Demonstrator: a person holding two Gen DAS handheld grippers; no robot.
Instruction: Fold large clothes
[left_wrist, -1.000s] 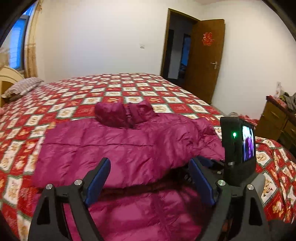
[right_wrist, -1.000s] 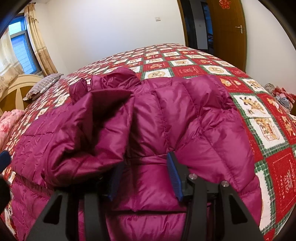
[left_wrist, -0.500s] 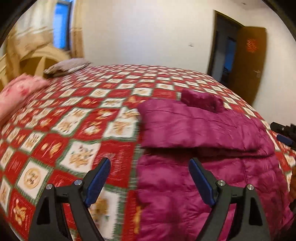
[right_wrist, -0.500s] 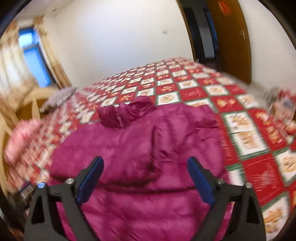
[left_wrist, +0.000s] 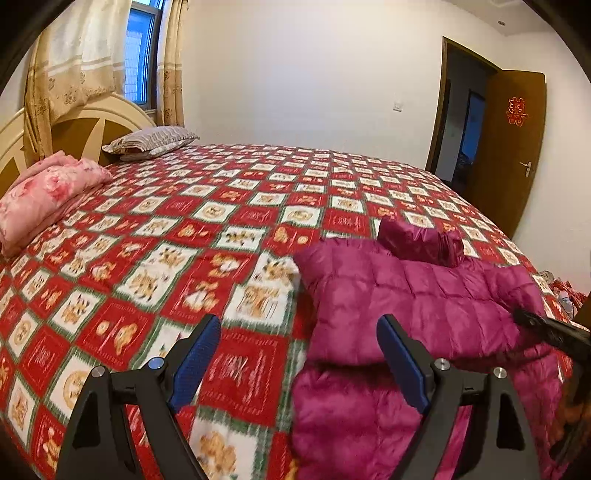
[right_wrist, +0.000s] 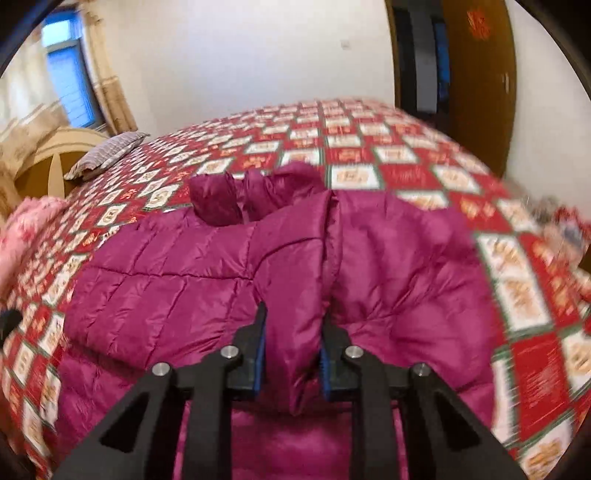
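A magenta quilted puffer jacket (left_wrist: 413, 302) lies on the bed, its hood (left_wrist: 421, 242) at the far end; it also fills the right wrist view (right_wrist: 184, 288). My left gripper (left_wrist: 299, 354) is open and empty, over the bedspread by the jacket's left edge. My right gripper (right_wrist: 291, 354) is shut on a raised fold of the jacket (right_wrist: 299, 295) near its middle; its black body shows in the left wrist view (left_wrist: 550, 332) at the far right.
The bed has a red, white and green checked bedspread (left_wrist: 207, 236). A pink folded blanket (left_wrist: 44, 192) and a striped pillow (left_wrist: 151, 142) lie by the headboard (left_wrist: 85, 129). A brown door (left_wrist: 509, 147) stands open at the right.
My right gripper opened, then closed on a fold of the jacket. My left gripper swung left from over the jacket to its left edge and stayed open.
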